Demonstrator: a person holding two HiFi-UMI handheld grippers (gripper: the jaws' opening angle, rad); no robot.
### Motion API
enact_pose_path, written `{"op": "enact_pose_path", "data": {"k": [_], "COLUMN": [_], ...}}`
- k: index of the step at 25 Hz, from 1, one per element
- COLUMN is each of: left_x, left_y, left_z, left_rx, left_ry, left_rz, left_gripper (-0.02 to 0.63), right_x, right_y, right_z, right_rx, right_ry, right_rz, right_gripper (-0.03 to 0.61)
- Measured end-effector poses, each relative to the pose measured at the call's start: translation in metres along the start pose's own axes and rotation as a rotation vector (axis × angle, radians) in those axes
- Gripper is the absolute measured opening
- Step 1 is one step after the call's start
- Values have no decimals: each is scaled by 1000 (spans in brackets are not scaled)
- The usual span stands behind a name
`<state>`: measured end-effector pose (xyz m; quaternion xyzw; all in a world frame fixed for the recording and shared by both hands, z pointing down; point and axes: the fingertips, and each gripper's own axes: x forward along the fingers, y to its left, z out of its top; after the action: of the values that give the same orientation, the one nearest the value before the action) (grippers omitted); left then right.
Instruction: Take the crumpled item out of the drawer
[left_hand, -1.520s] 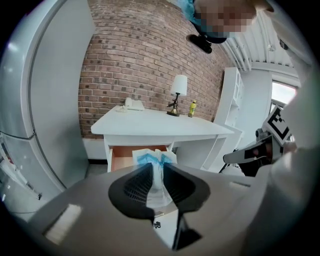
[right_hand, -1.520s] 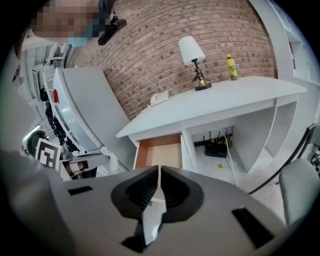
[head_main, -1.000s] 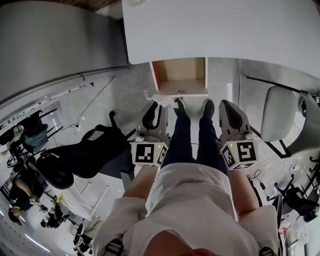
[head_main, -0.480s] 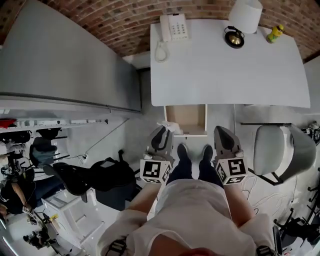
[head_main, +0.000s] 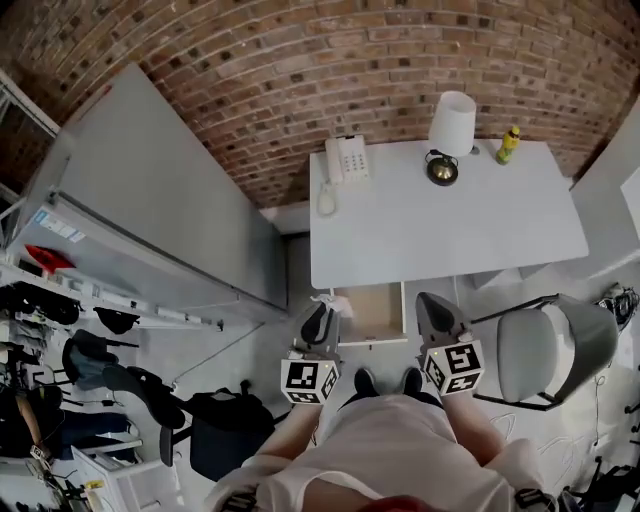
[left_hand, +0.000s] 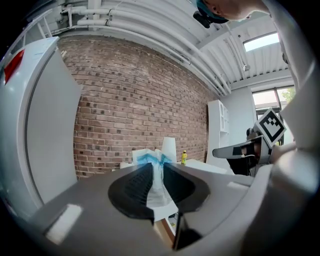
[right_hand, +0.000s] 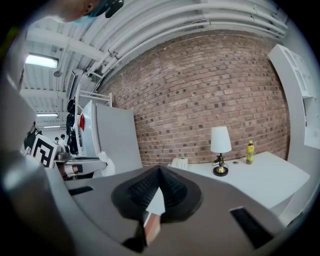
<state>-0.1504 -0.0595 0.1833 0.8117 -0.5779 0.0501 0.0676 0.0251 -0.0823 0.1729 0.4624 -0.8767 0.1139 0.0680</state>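
The crumpled item (left_hand: 155, 176) is white paper with blue marks, and my left gripper (left_hand: 156, 165) is shut on it. In the head view the crumpled item (head_main: 326, 301) sticks out ahead of the left gripper (head_main: 321, 314), at the left edge of the open drawer (head_main: 372, 300). That drawer has a bare wooden inside and hangs under the white table (head_main: 440, 225). My right gripper (head_main: 429, 304) is level with the drawer's right side. Seen from the right gripper view, the right gripper (right_hand: 159, 173) has its jaw tips together with nothing between them.
On the table stand a white phone (head_main: 345, 160), a lamp (head_main: 450, 128) and a yellow bottle (head_main: 509, 145) near the brick wall. A tall grey cabinet (head_main: 150, 220) is left of the table. A grey chair (head_main: 545, 350) stands at the right, a black chair (head_main: 215, 425) at the lower left.
Both grippers have risen as the person stood up. The head view now takes in the whole table top and the brick wall. The left gripper still holds the crumpled item.
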Motion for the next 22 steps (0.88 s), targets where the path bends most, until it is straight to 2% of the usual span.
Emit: {"op": "enact_pose_path", "data": {"k": [9,22], "left_x": [-23,-38], "left_y": [-23,-38], "left_z": [21,30], "left_rx": [-15,-28], "left_ry": [-45,-71], "left_rz": [-13,-27], "left_gripper": [74,75], "right_x": [-37,-46], "right_y": [9,27], "right_z": [22,43], "right_rx": [-31,-52], "right_ry": [-48,-117], "right_rz": [-15,10], "right_gripper": [8,8]}}
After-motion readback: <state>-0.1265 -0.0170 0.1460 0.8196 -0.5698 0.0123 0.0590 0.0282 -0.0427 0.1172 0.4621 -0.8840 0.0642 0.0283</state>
